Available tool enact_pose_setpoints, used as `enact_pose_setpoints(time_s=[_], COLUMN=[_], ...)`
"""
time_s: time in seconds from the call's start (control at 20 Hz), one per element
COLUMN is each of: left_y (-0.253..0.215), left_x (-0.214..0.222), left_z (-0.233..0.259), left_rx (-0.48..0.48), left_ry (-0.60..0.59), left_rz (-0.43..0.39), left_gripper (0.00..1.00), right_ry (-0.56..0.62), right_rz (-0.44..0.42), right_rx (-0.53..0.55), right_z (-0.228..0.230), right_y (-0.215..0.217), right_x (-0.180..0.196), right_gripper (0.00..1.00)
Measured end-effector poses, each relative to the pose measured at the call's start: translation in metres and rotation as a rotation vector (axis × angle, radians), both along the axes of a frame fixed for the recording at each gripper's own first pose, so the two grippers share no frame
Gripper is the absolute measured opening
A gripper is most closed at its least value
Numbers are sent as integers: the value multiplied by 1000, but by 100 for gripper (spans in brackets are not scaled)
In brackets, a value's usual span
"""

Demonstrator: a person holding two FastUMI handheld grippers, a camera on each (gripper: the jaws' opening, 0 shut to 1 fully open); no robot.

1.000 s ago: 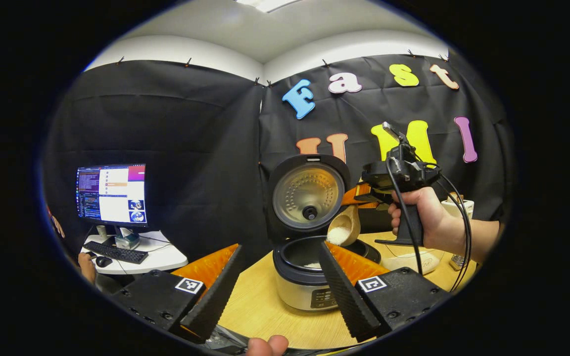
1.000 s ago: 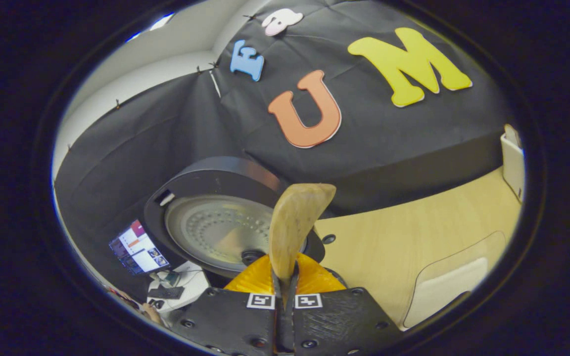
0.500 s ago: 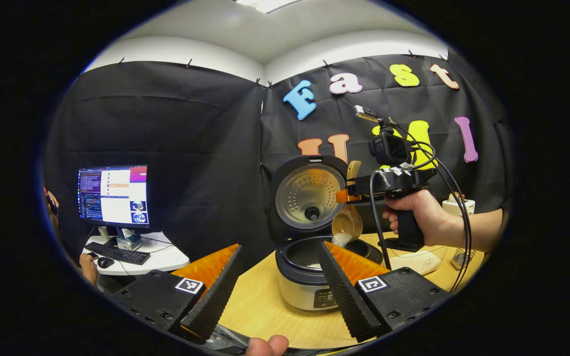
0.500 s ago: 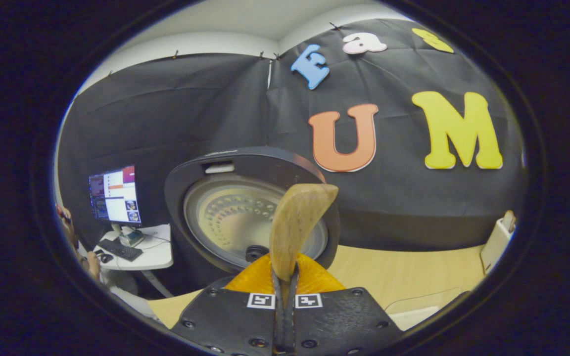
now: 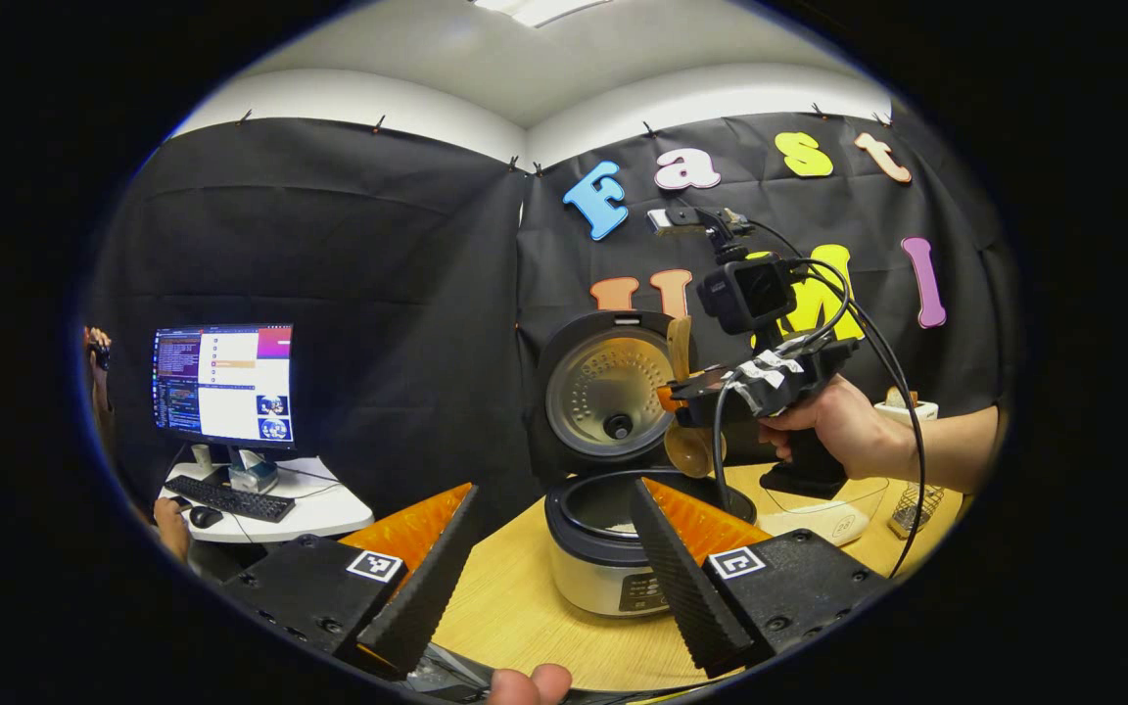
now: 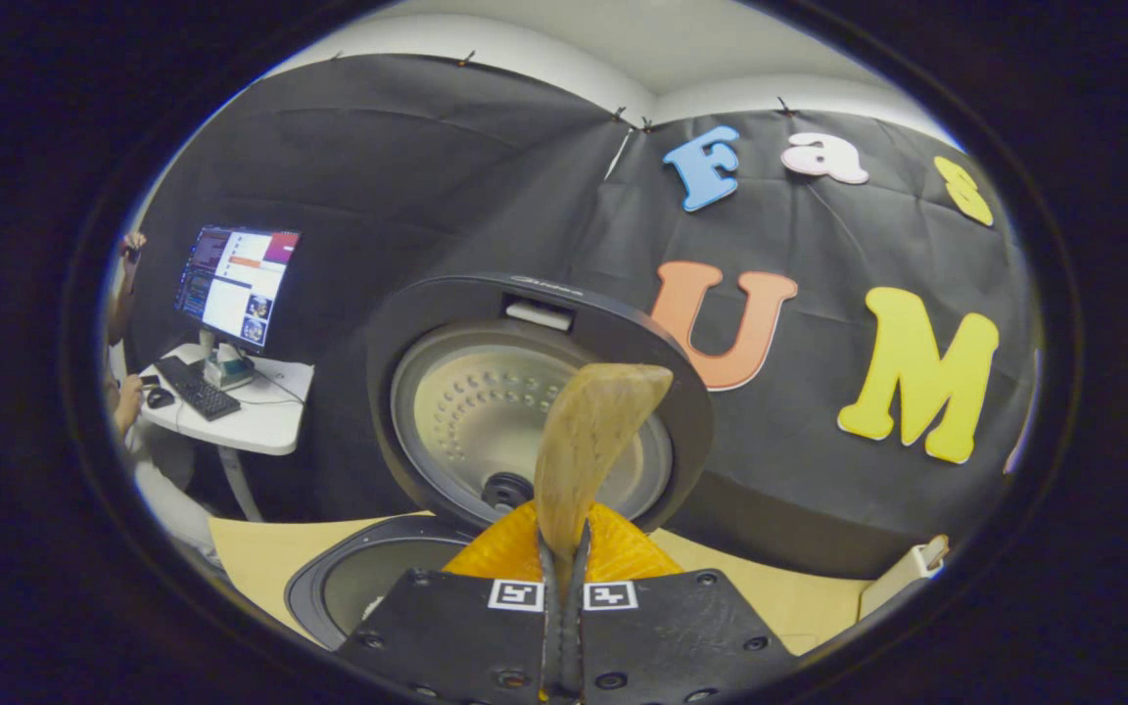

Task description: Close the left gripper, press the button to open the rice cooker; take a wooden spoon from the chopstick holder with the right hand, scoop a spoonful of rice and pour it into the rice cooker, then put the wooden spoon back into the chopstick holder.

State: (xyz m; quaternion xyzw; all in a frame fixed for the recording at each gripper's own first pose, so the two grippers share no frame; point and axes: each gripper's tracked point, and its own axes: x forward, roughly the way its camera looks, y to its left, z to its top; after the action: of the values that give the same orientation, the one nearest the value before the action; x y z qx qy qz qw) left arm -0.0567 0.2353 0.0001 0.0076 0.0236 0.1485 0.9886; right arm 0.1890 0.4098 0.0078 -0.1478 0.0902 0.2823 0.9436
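The rice cooker (image 5: 608, 563) stands on the wooden table with its lid (image 5: 611, 394) swung upright; a little white rice lies in the pot. My left gripper (image 5: 549, 573) is open, low in front of the cooker, with nothing between its fingers. In the left gripper view, my right gripper (image 5: 696, 392) hangs above the pot's right rim, held by a hand. It is shut on the wooden spoon (image 5: 689, 448), whose bowl hangs down with no rice showing in it. In the right gripper view, my right gripper (image 6: 564, 558) clamps the spoon (image 6: 588, 441) before the lid (image 6: 525, 411), above the pot (image 6: 368, 583).
A clear rice container (image 5: 819, 517) and a wire mesh holder (image 5: 916, 504) stand on the table (image 5: 515, 607) right of the cooker. A monitor (image 5: 223, 384) and keyboard sit on a white desk at the left, with a person's hand (image 5: 172, 514) by it.
The right gripper rolled over and rose, tipping the spoon's bowl downward. The rice slid off the spoon into the cooker. The left gripper stayed put.
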Motion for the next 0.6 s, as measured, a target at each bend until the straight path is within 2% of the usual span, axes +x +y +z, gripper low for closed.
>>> enact_pose_setpoints(time_s=[0.2, 0.4, 0.6], left_y=[-2, -8, -8], left_x=[0, -1, 2], left_z=[1, 7, 5], left_rx=[-12, -16, 5], left_ry=[-2, -25, -22], left_rz=[-4, -22, -18], left_gripper=[98, 97, 98], right_ry=[64, 180, 305], right_rz=[6, -7, 9], right_rx=[80, 171, 327], right_z=[3, -3, 3], right_y=[-5, -13, -39], right_x=[3, 6, -1], right_gripper=[0, 0, 0])
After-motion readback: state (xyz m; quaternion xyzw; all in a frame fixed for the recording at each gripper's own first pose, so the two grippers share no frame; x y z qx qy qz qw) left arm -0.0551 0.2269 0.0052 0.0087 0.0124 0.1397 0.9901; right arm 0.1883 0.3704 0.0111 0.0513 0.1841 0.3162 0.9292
